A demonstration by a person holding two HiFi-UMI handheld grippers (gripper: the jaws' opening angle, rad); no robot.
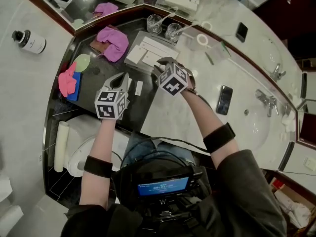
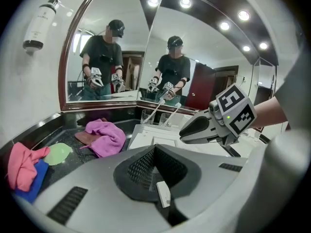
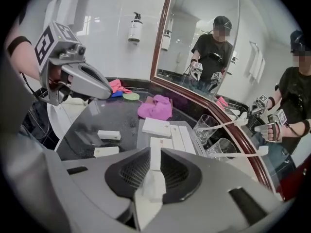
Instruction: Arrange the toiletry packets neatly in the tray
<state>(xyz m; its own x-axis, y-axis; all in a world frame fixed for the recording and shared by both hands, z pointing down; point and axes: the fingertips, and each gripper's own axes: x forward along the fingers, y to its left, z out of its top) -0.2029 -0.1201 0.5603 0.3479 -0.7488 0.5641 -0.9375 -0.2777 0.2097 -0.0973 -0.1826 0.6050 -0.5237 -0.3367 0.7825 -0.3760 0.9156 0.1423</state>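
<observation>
One packet clamped in right hand-held gripper | left hand-held gripper together | print illegible

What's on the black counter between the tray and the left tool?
Two loose white packets lie there, beside the tray, below the left tool: right gripper view shows it.

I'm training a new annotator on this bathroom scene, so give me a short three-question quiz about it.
1. Which cloth lies nearest the tray? A purple, B pink, C blue.
2. True or false: the left gripper has nothing between its fingers.
3. How many white packets lie loose on the black counter, outside the tray?
Key: 1 A, the purple cloth. 2 False: it is shut on a small white packet. 3 Two.
</observation>
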